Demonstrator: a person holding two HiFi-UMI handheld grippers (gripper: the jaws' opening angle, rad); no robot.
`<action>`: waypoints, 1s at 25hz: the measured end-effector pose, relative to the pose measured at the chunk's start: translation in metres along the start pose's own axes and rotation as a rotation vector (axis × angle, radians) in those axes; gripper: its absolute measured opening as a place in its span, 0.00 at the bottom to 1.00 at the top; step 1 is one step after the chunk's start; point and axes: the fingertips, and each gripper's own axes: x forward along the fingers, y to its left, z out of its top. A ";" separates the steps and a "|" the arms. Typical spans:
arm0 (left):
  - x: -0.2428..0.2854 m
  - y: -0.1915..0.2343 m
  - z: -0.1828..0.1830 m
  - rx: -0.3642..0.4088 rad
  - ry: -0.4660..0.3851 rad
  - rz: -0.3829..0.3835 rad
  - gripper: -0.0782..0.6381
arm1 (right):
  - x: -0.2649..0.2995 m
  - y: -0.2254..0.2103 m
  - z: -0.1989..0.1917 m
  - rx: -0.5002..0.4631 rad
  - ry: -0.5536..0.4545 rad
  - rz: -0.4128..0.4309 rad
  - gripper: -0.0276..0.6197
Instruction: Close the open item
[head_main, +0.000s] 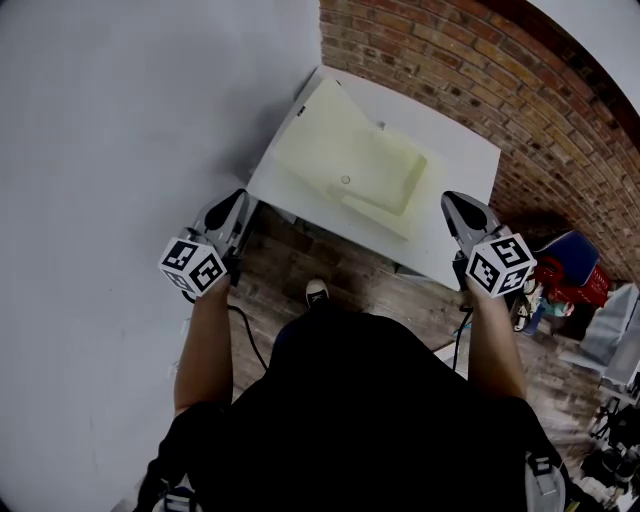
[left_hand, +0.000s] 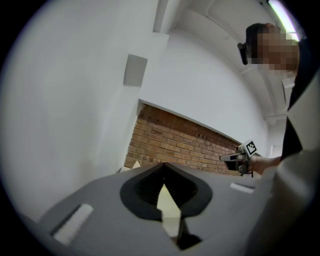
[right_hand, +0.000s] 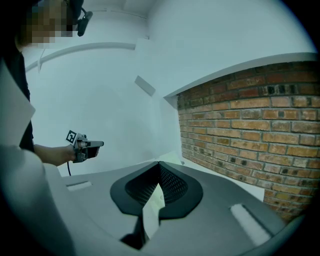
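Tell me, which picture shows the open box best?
The head view. It looks down on the whole box, lying open on the table. The left and right gripper views catch only a pale sliver, too little to tell it is the box.

I'm looking down on a white desk (head_main: 462, 158) sitting in a corner. A brick wall (head_main: 520, 90) is running behind it, a plain white wall (head_main: 130, 130) is rising beside it, and wooden floor (head_main: 340, 262) is showing under its near edge.
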 end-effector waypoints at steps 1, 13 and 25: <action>0.002 0.004 0.001 -0.001 0.003 -0.004 0.11 | 0.003 0.001 0.001 0.003 -0.001 -0.004 0.05; 0.025 0.055 0.017 -0.010 0.021 -0.046 0.11 | 0.044 0.007 0.017 0.011 0.007 -0.040 0.05; 0.039 0.101 0.021 -0.025 0.046 -0.101 0.11 | 0.088 0.028 0.029 0.007 0.020 -0.063 0.05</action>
